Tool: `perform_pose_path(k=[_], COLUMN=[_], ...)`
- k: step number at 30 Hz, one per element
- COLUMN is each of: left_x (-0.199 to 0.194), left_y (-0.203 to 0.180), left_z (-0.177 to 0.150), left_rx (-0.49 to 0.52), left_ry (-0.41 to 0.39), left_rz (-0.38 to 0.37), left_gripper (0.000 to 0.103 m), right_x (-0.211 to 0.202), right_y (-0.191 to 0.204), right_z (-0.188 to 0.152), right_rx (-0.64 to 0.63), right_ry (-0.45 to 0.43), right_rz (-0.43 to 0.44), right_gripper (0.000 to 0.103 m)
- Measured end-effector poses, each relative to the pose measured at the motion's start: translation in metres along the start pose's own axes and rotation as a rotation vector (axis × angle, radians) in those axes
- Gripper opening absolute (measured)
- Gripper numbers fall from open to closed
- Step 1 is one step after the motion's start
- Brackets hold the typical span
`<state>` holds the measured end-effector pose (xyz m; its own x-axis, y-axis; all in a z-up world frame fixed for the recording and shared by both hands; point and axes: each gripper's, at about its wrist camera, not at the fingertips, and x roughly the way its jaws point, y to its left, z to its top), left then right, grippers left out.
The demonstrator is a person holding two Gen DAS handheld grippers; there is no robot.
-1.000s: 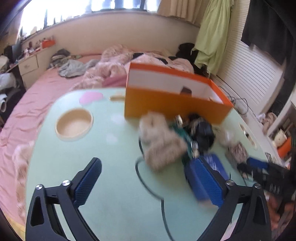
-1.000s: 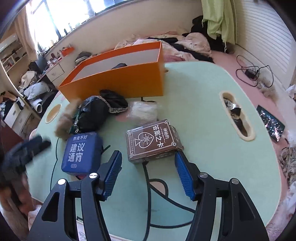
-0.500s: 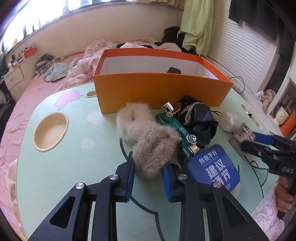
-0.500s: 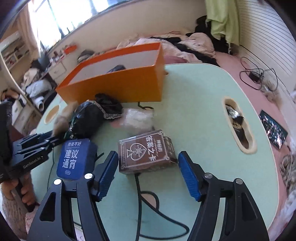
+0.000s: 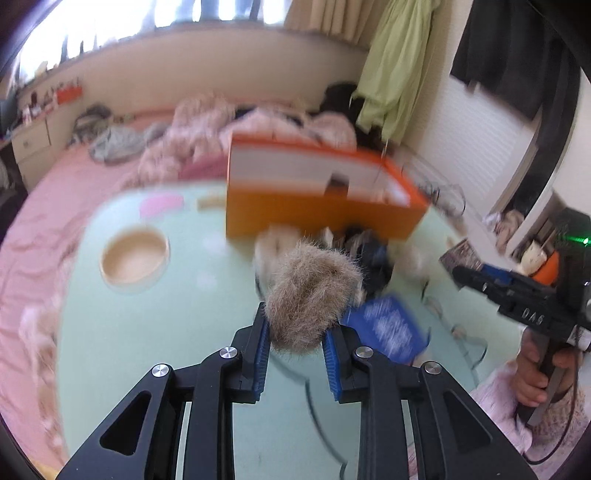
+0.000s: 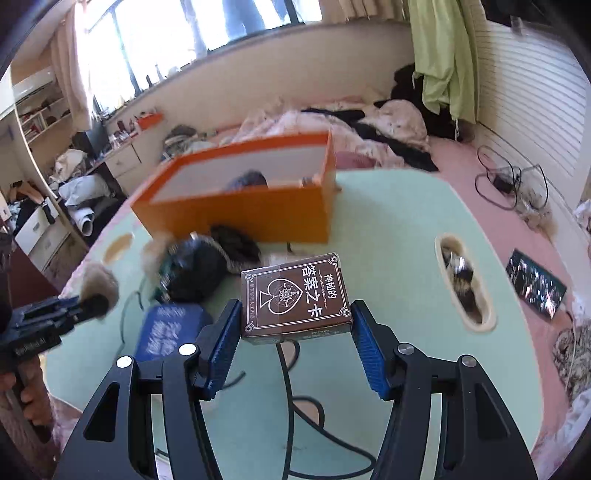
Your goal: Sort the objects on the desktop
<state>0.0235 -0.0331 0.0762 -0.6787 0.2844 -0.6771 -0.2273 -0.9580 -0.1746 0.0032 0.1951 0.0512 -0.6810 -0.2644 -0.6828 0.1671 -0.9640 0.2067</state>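
Both views are fisheye, with straight lines bowed and dark vignetted corners. Daylight enters through the windows (image 6: 207, 33) along the far wall, which are overexposed to white in both views. The table (image 6: 391, 229) is evenly and brightly lit, with only faint, soft shadows. In the left wrist view motion blur smears the orange box (image 5: 317, 199), the bedding and the table's objects, while the near fur piece (image 5: 310, 295) stays sharp. The right wrist view is sharper; the card box (image 6: 295, 295) print is legible, though items to its left are blurred.
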Motion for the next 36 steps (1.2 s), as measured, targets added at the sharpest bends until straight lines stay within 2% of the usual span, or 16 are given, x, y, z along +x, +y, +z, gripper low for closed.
perform_pose_path(k=[5,9,16,19,21,24,27,31,33,36], left_x=[0.016,0.052,0.103,0.107,0.098,0.077,0.055,0.034,0.031,0.033], left_y=[-0.004,0.0,0.006,0.013,0.015,0.018,0.017,0.006,0.003,0.006], left_z=[0.058,0.096,0.11,0.106,0.1,0.088,0.069,0.027,0.006,-0.021], left_rx=[0.0,-0.024,-0.017,-0.062,-0.088,-0.125,-0.149,-0.079,-0.05,-0.054], left_ry=[-0.022,-0.004,0.062,0.075,0.048,0.004,-0.018,0.008,0.031,0.074], left_rz=[-0.013,0.021,0.074,0.043,0.008,0.003,-0.02,0.007,0.041,0.057], left_gripper=[0.025,0.025,0.025,0.044,0.064,0.085,0.093,0.096,0.096,0.096], right_x=[0.005,0.04,0.098,0.103,0.1,0.082,0.056,0.025,0.016,0.012], right_y=[0.019,0.035,0.042,0.041,0.041,0.046,0.055,0.059,0.054,0.032], right_z=[0.054,0.094,0.111,0.111,0.111,0.106,0.093,0.063,0.043,0.014], right_rx=[-0.038,-0.052,-0.042,-0.031,-0.023,-0.038,-0.074,-0.1,-0.101,-0.023], right_ry=[-0.044,-0.026,0.032,0.033,0.035,-0.013,-0.059,-0.069,-0.055,0.005], right_rz=[-0.01,-0.005,-0.068,-0.068,-0.076,-0.069,-0.071,-0.057,-0.063,-0.068], right_gripper=[0.06,0.06,0.06,0.061,0.062,0.073,0.073,0.075,0.077,0.077])
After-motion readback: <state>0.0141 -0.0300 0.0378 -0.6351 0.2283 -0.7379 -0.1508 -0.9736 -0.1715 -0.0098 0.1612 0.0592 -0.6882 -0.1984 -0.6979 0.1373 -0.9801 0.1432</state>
